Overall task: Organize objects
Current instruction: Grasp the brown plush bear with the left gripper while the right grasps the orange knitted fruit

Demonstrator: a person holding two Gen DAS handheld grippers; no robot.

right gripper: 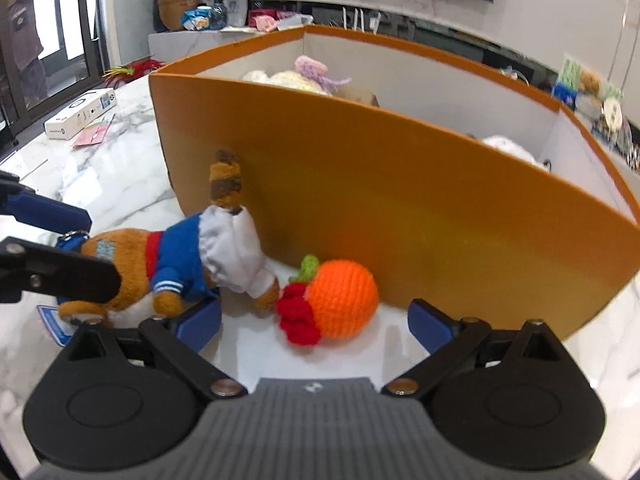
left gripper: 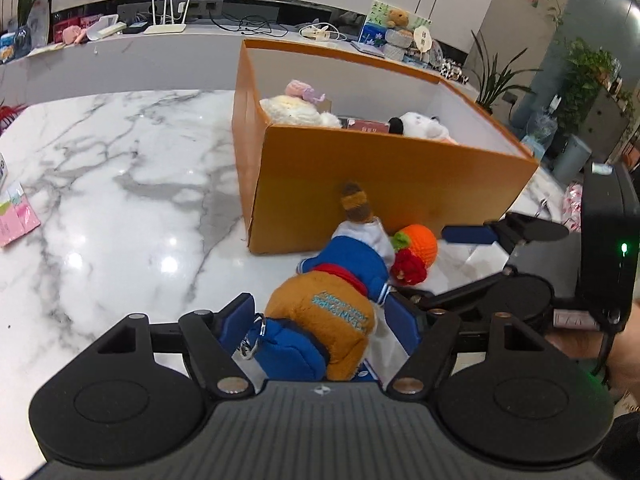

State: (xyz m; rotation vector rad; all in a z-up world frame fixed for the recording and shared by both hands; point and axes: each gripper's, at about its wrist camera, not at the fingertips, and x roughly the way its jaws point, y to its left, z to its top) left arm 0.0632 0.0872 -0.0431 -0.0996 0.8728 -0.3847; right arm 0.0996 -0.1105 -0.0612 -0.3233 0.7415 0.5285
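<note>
- Currently the left gripper point(left gripper: 320, 316) has its jaws spread on either side of the plush toy's point(left gripper: 340, 280) head; whether the pads press on it cannot be determined.
- Plush toy: lying on the marble tabletop point(left gripper: 120, 184), striped tail against the orange box point(left gripper: 380, 184) wall.
- Right gripper point(right gripper: 314, 320): jaws wide, flanking the crocheted orange point(right gripper: 344, 300) without contact.
- Crocheted orange: on the tabletop, just beside the plush toy and near the box wall.
- Box contents: several soft toys.
</note>
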